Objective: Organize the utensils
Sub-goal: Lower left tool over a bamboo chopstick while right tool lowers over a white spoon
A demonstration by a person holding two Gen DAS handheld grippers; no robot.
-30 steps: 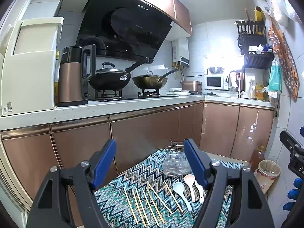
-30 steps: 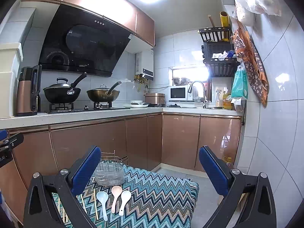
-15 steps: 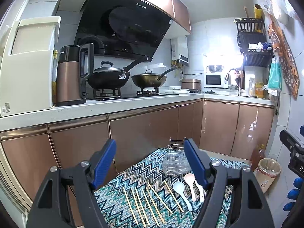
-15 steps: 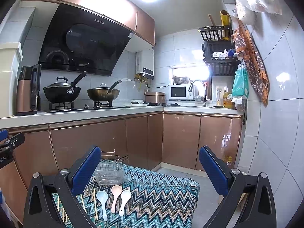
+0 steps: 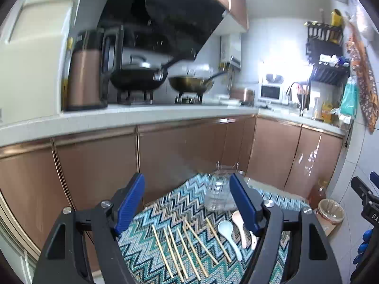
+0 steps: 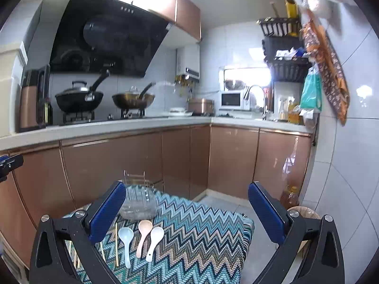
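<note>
Tablecloth (image 6: 201, 232): zigzag chevron pattern — teal, light blue, black, beige, white. Chopsticks (image 5: 187, 248): pale yellow-tan, plain. Spoons: one pale blue-white (image 6: 125, 235), one pink-beige (image 6: 144, 228), one white (image 6: 156, 235). Utensil holder (image 6: 138, 201): clear, with silver wire frame. Left gripper (image 5: 187, 203) and right gripper (image 6: 187, 213): black bodies, blue finger pads, silver screws. Cabinet doors (image 6: 232, 156): glossy copper-brown. Countertop (image 6: 94, 130): white, faintly speckled. Range hood (image 6: 106, 37): glossy black. Kettle (image 5: 83, 75): copper body — black handle.

Two pans (image 6: 79, 98) sit on the far stove, a kettle (image 6: 33, 100) left, a microwave (image 6: 233, 100) right.
</note>
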